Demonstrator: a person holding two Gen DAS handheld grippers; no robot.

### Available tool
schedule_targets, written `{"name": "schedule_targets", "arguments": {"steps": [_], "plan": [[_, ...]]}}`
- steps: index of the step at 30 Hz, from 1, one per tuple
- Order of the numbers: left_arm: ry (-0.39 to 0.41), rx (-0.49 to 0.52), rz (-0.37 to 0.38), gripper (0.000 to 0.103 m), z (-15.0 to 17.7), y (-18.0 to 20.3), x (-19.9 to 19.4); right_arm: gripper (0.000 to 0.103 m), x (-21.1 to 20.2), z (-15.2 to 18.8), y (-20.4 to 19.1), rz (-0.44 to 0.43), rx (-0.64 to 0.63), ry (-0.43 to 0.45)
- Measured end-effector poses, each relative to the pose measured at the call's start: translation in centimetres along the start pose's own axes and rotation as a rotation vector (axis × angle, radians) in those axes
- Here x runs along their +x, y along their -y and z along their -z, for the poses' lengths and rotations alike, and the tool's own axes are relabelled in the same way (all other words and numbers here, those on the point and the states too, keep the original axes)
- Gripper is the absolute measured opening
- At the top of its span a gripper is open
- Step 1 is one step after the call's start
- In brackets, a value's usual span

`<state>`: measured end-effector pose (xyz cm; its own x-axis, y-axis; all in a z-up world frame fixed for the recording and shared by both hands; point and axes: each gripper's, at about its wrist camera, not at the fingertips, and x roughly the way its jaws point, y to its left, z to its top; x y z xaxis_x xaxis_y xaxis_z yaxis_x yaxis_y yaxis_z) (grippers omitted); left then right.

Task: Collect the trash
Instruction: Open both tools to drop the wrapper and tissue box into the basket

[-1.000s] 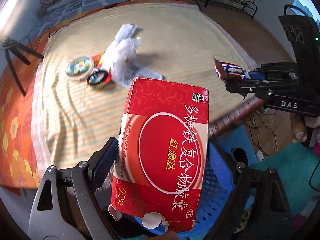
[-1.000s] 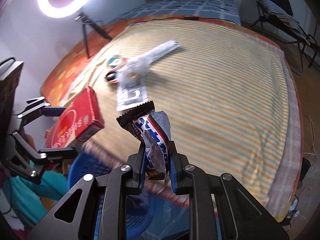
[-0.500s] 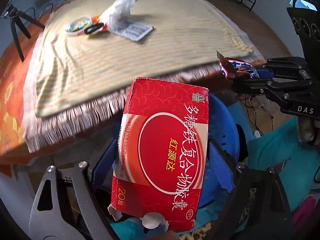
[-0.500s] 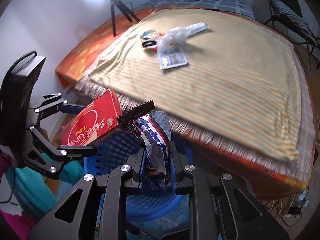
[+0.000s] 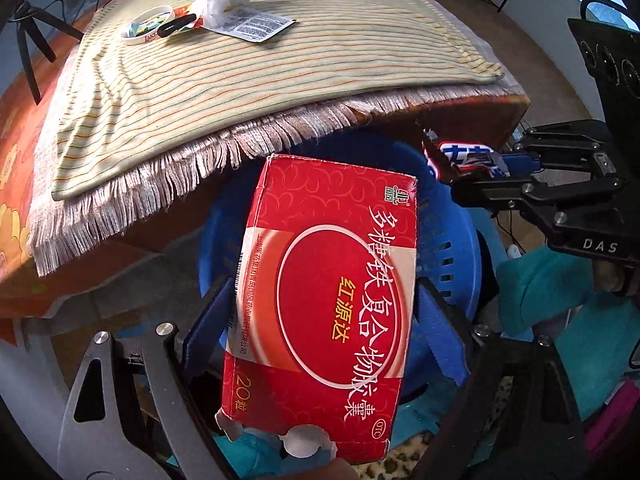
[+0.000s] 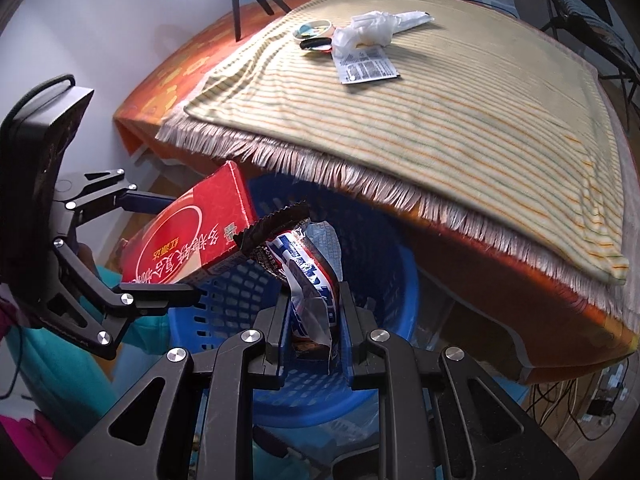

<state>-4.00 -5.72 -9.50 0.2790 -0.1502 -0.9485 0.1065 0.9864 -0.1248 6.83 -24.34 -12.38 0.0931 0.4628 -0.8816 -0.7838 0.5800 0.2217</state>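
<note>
A: Left gripper (image 5: 324, 316): blue pads clamped on the flat sides of the red cardboard medicine box with white lettering (image 5: 324, 292). Right gripper (image 6: 314, 320): nearly closed, pinching the crinkled blue-and-white foil snack wrapper (image 6: 304, 276). Both items hung over the mouth of the blue slotted plastic basket (image 6: 384, 280), which stood below the fringed edge of the striped cloth (image 6: 460, 120).

B: Advice for the drop?

A: Judgement: release the wrapper first; it is light and could cling to a pad or drift. Then open the left jaws fully, box centred, clear of the rim. A clear plastic bag (image 6: 376, 26), a printed sachet (image 6: 366, 66) and a round lid (image 5: 146, 30) lay uncollected on the cloth.
</note>
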Motion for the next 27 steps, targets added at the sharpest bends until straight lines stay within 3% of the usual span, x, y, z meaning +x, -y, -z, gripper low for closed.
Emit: {"name": "schedule_targets", "arguments": {"steps": [5,9,27], "plan": [[-0.003,0.006,0.001,0.091,-0.5,0.1,0.3,0.021,0.4,0.1,0.0,-0.008,0.006,-0.009],[-0.011,0.010,-0.009,0.091,-0.6,0.2,0.6,0.036,0.6,-0.1,0.1,-0.017,0.021,-0.012],[-0.014,0.086,-0.001,0.091,-0.5,2.1,1.3,0.037,0.1,-1.0,-0.5,-0.075,0.035,0.019]]}}
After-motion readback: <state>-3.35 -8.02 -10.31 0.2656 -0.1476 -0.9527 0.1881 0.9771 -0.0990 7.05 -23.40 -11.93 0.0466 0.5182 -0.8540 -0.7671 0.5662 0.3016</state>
